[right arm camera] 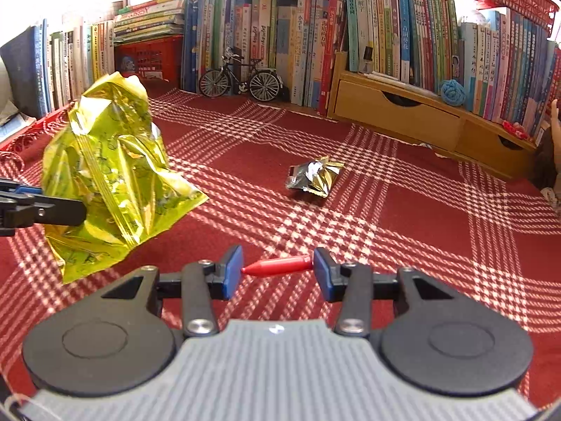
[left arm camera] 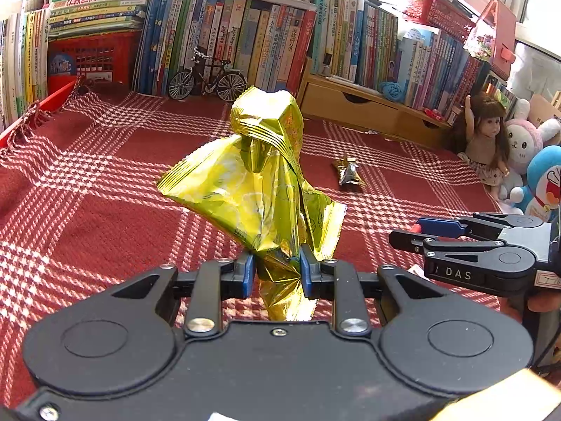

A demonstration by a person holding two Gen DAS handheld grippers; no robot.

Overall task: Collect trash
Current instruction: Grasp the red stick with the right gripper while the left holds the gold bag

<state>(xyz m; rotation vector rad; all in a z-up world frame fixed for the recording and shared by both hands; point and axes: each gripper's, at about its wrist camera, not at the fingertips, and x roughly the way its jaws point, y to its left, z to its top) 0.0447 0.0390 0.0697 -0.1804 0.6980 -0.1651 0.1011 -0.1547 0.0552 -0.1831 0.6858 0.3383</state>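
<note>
My left gripper [left arm camera: 277, 268] is shut on the lower end of a large crumpled yellow foil bag [left arm camera: 259, 182], which it holds up above the red checked cloth [left arm camera: 105, 210]. The right wrist view shows that bag [right arm camera: 115, 175] at the left, with a left finger [right arm camera: 52, 207] across it. My right gripper [right arm camera: 277, 268] holds a red crayon-like stick [right arm camera: 280, 266] lengthwise between its blue pads. In the left wrist view the right gripper [left arm camera: 406, 233] hovers at the right. A small crumpled silver-gold wrapper [right arm camera: 313, 177] [left arm camera: 347, 172] lies on the cloth farther ahead.
Rows of books [right arm camera: 315, 35] line the back. A model bicycle [right arm camera: 242, 79] and a wooden drawer unit [right arm camera: 420, 119] stand before them. A doll [left arm camera: 485, 137] and plush toys [left arm camera: 540, 175] sit at the right. A red basket edge [left arm camera: 52, 100] is at the far left.
</note>
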